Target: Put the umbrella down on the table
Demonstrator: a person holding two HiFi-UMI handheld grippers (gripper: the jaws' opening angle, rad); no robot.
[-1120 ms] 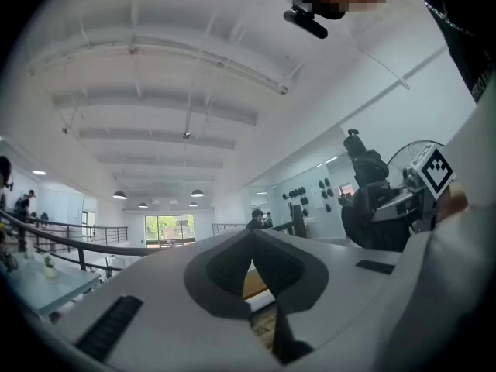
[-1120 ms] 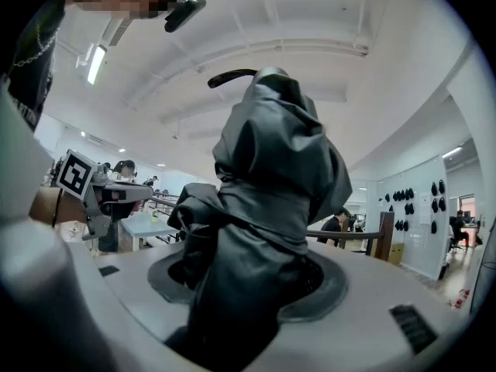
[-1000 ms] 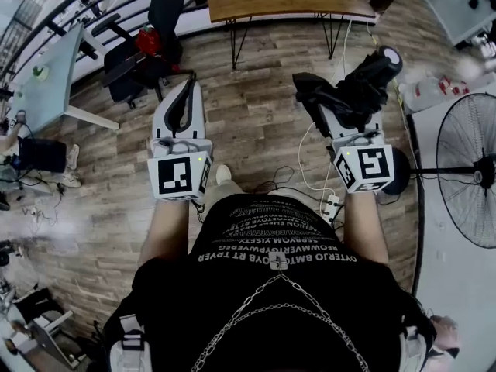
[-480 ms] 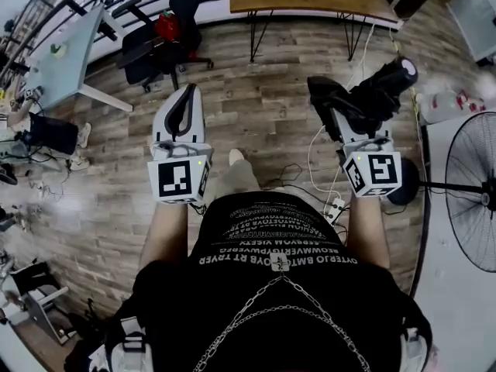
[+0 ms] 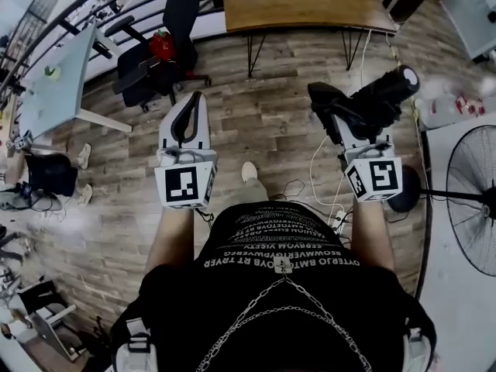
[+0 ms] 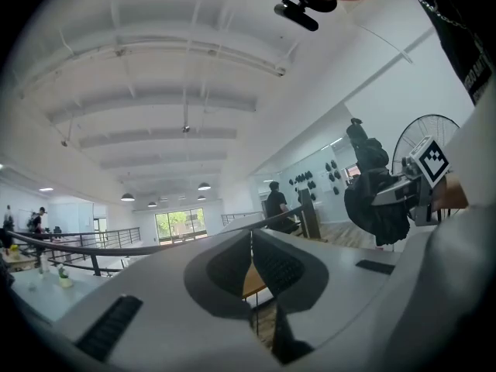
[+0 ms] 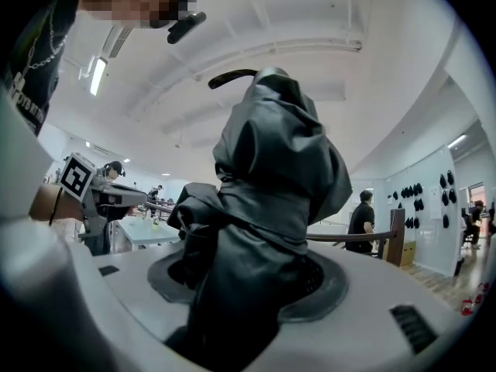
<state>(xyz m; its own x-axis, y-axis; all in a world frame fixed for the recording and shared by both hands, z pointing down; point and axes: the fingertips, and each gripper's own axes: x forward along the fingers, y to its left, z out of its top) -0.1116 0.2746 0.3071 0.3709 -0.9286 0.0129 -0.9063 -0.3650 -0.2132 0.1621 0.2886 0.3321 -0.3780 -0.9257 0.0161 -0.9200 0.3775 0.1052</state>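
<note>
Your right claw (image 5: 350, 121) is closed on the folded black umbrella (image 5: 377, 98), and both pads press into the bundled fabric. In the right gripper view the umbrella fills the space between the jaws and rises well above them. In the head view the umbrella sits crosswise in the claw. Its pale round end points up and to the right, and its dark end juts out to the left of the jaws. The umbrella is held in the air over the wood-plank floor (image 5: 267, 126), touching nothing but the claw. Your left claw (image 5: 191, 101) is narrow: the left gripper view shows its two pads drawn together at the tips, with nothing between them. Both claws point level and forward, side by side and well apart from each other. The wooden desk (image 5: 310, 10) stands ahead at the top of the head view, well apart from the umbrella. A black office chair (image 5: 151, 64) stands to the left of the desk, and a standing fan (image 5: 474, 200) is at the right edge.
</note>
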